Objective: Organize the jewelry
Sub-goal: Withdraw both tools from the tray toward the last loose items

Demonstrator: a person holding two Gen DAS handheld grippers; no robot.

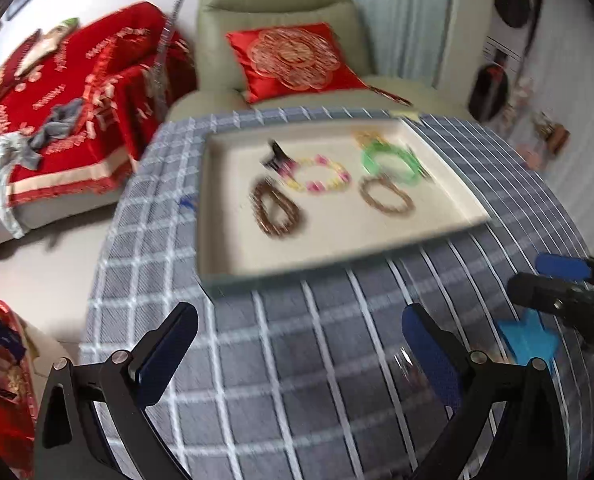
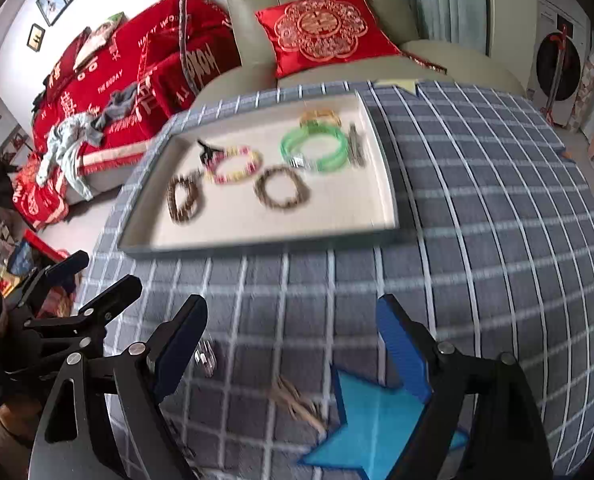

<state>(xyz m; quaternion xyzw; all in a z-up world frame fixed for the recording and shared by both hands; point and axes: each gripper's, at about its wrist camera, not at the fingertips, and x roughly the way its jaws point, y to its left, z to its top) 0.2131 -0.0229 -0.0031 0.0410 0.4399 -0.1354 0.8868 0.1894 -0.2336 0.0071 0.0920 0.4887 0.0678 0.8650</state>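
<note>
- The tray (image 2: 381, 184) lay in the upper middle of both views on the checked tabletop (image 2: 477, 200), holding a green bangle (image 2: 313, 148), a pink-and-yellow bracelet (image 2: 237, 166), two brown bead bracelets (image 2: 283, 188) and a black clip (image 1: 275, 156).
- Both views were blurred.
- A blue star-shaped piece (image 2: 377, 432) lay at the bottom of the right view.
- The right claw (image 2: 293, 356) was spread wide, empty, above the star.
- The left claw (image 1: 297, 356) also gaped, holding nothing.

Hovering wide-jawed, right gripper (image 2: 293, 344) over checked tablecloth (image 2: 477, 200) near its front edge, blue star (image 2: 377, 432) lying beneath, bracelet tray (image 2: 385, 184) sitting beyond.
</note>
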